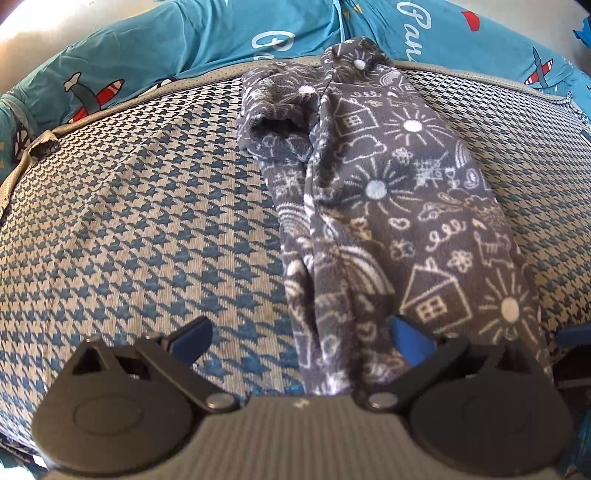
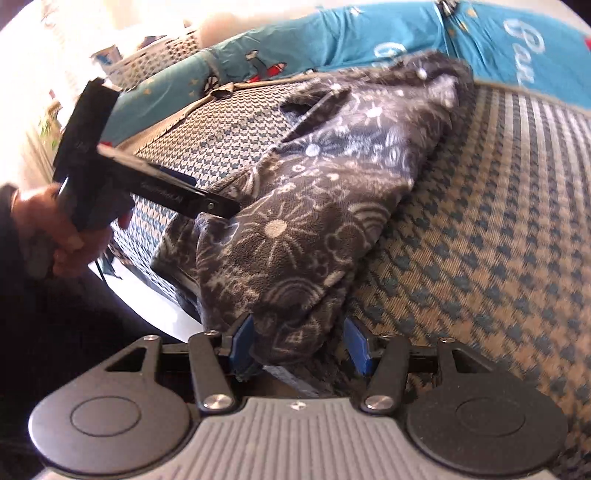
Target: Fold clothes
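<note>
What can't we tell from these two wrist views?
- Near end of the grey doodle-print garment: left wrist view, hidden under the left tool body.
- Right tool grip: pads flank the fabric, contact unclear.
- White basket contents: right wrist view, overexposed and small.
- Teal cover lettering: cut off by the edge.

A houndstooth cushion (image 1: 129, 206) in blue and beige fills the middle of both views. Behind it, along the top, runs teal bedding (image 1: 207, 33) printed with red aeroplanes and white script. Upper left of the right wrist view: a white lattice basket (image 2: 162, 55), washed in bright daylight.
</note>
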Available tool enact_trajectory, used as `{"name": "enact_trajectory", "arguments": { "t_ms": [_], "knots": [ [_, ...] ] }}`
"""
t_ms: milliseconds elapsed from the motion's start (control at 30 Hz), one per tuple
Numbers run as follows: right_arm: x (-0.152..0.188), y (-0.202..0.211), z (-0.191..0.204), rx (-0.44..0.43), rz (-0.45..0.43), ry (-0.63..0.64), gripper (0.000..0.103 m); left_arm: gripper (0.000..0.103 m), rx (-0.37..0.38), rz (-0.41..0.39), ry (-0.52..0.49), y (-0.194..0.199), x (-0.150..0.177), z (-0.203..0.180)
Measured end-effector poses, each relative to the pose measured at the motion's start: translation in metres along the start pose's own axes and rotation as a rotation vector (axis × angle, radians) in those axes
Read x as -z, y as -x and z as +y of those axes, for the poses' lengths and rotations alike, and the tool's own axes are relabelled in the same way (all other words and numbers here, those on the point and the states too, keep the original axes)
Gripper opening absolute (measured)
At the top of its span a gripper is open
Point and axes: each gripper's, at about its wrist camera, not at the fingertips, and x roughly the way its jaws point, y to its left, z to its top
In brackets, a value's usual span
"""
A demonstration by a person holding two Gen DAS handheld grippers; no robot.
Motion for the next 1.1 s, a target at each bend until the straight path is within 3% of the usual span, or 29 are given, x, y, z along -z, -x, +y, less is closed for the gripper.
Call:
{"name": "enact_trajectory", "arguments": {
  "t_ms": [267,400,567,667,800,1000,1100],
  "knots": [
    [-0.003,-0.025,-0.017,-0.101,0.038,-0.241,0.055,0.103,0.024,-0.008,0.061,0.004,0.001,0.007],
    [-0.003,-0.027,-0.014,-0.113,0.011,-0.231,0.052,0.103,0.028,-0.014,0.077,0.007,0.001,0.009],
    [-0.002,-0.026,-0.009,-0.105,-0.026,-0.199,0.031,0.103,0.053,-0.039,0.126,0.012,0.001,0.017],
    [-0.003,-0.021,-0.008,-0.124,-0.059,-0.197,0.024,0.103,0.060,-0.046,0.156,0.014,0.001,0.023],
    [-0.005,-0.011,-0.011,-0.165,-0.117,-0.219,0.021,0.103,0.091,-0.022,0.202,0.013,0.003,0.030],
    [-0.009,-0.002,-0.014,-0.212,-0.168,-0.258,0.020,0.103,0.211,0.005,0.400,0.017,0.020,0.047],
    [-0.011,0.000,-0.014,-0.216,-0.176,-0.262,0.020,0.103,0.252,-0.023,0.462,0.030,0.032,0.048]
  ]
}}
